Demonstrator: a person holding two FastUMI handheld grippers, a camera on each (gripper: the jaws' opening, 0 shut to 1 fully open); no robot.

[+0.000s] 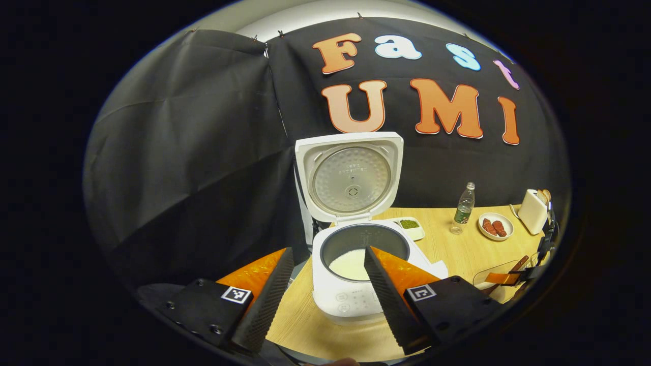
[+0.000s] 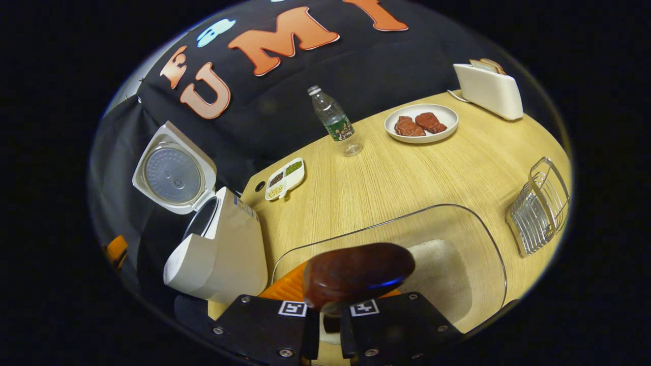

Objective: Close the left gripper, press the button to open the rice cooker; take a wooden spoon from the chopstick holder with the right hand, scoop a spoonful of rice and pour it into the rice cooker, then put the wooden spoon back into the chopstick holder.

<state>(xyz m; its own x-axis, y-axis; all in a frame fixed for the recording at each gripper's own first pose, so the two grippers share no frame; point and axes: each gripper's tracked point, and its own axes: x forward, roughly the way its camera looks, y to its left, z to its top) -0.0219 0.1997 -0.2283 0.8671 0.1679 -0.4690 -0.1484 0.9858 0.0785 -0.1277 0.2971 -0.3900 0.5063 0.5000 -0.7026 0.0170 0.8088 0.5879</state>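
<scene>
In the left gripper view the left claw hangs just in front of the rice cooker with its fingers spread wide and nothing between them, which fits a hand whose button-pressing is done: the lid stands upright on its hinge and the inner pot, with white rice in its bottom, lies open from above. Holding off at the near side leaves the mouth free for a spoon coming in from the right. Far to the right, the right claw reaches over a clear container on the tabletop. In the right gripper view the right claw is closed down on the wooden spoon, its fingers nearly meeting around the handle so the bowl juts forward, back uppermost, over the clear rice tray and its heap of rice; judging by that pose, the scoop is about to begin. The wire chopstick holder sits at the right edge, the cooker well to the left, its lid tilted away
</scene>
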